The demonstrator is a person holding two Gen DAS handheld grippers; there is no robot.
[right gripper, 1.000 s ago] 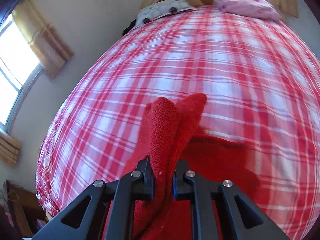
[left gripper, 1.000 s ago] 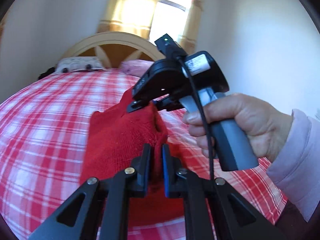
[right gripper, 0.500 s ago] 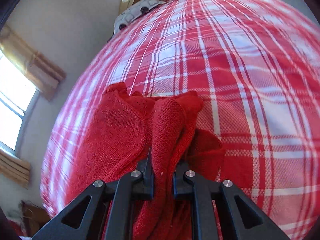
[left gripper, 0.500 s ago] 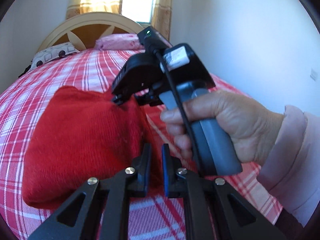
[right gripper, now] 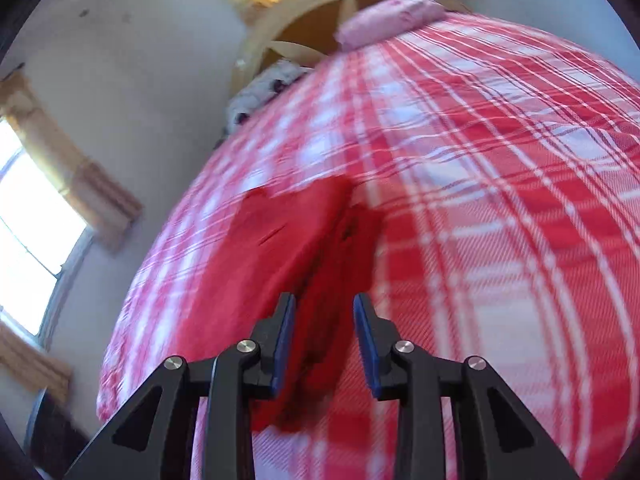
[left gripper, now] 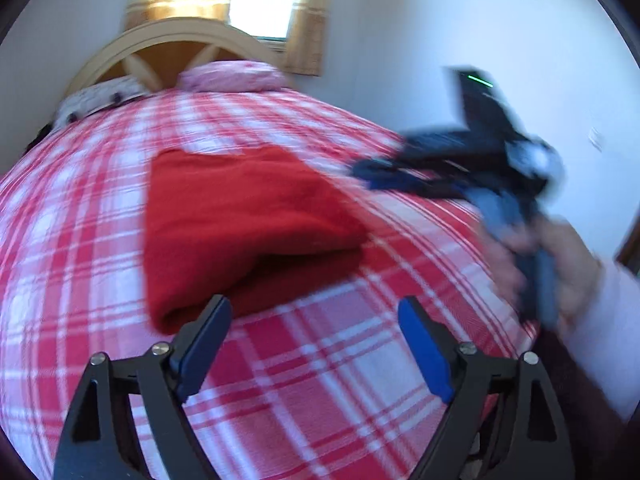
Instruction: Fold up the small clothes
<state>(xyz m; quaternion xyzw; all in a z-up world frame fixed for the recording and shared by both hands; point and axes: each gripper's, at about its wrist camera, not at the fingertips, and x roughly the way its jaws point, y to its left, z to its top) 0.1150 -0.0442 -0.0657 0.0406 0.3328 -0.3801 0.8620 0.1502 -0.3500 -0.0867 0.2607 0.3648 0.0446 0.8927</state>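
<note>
Opening both: my left gripper (left gripper: pixel 314 344) wide, empty, over red-plaid bedspread (left gripper: pixel 320 380); folded red sweater (left gripper: pixel 240 216) just ahead-left. My right gripper (right gripper: pixel 325 344) narrower, sweater edge between pads, untouched. Headboard (left gripper: pixel 172 46), curtained window (left gripper: pixel 224 0) beyond.

Sweater (left gripper: pixel 248 216): red knitted cloth, matt, slightly fuzzy. Bed (left gripper: pixel 320 380) cover: woven cloth in red-and-white check, matt, with a fine twill texture. Pillow (left gripper: pixel 232 76): pink cloth, soft and matt. Headboard (left gripper: pixel 160 46): wood, cream-painted frame around brown panels, smooth. Left tongs (left gripper: pixel 316 344): matt black plastic arms, smooth blue pads (left gripper: pixel 424 356), bright metal screws. Right tongs (right gripper: pixel 324 340): same finish. Curtains (right gripper: pixel 100 196): tan cloth. Walls: smooth matt paint.
</note>
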